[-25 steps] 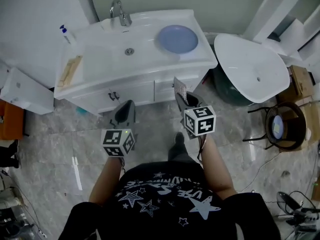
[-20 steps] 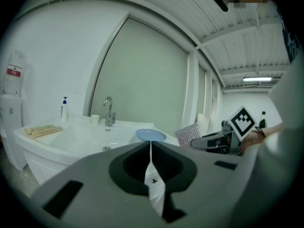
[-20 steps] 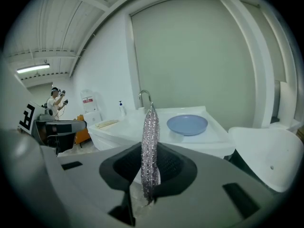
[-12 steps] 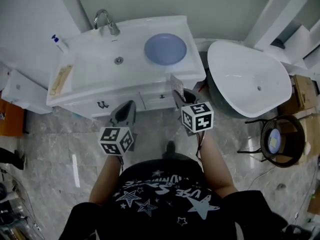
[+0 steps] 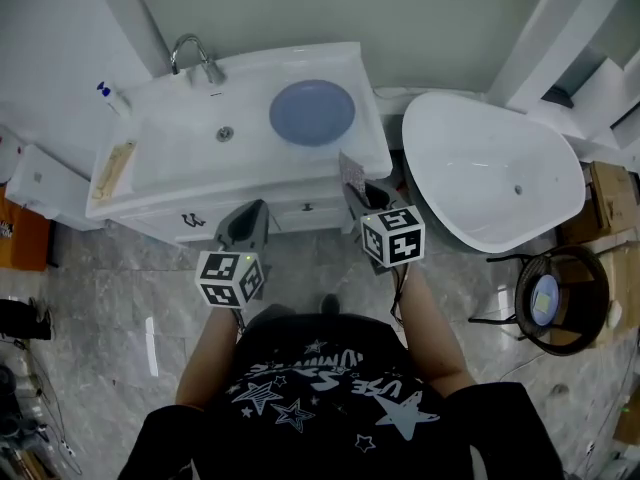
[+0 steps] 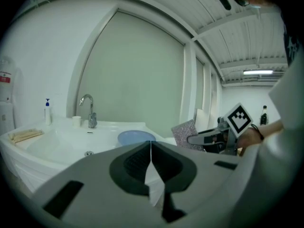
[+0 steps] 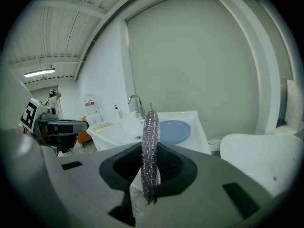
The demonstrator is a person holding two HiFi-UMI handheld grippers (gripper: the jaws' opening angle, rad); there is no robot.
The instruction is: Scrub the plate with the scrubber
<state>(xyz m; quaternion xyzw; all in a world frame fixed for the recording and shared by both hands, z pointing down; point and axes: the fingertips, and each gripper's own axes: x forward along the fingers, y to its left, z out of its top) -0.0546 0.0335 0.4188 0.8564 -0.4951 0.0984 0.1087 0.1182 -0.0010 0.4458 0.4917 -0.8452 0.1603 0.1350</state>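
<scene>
The blue plate (image 5: 312, 112) lies flat on the white table (image 5: 368, 133), with the basin (image 5: 190, 143) to the plate's left; nothing touches it. The scrubber (image 7: 150, 151), a glittery silver pad, stands on edge short of the plate, on the person's side, clamped in the right claw (image 5: 360, 196); the left claw (image 5: 248, 223) hangs short of the plate and to its left, jaws pressed together on nothing. I judge the step in hand to be the reach, with scrubbing not yet begun; next, the right claw must carry the pad over the table's front edge and lay its face on the plate.
</scene>
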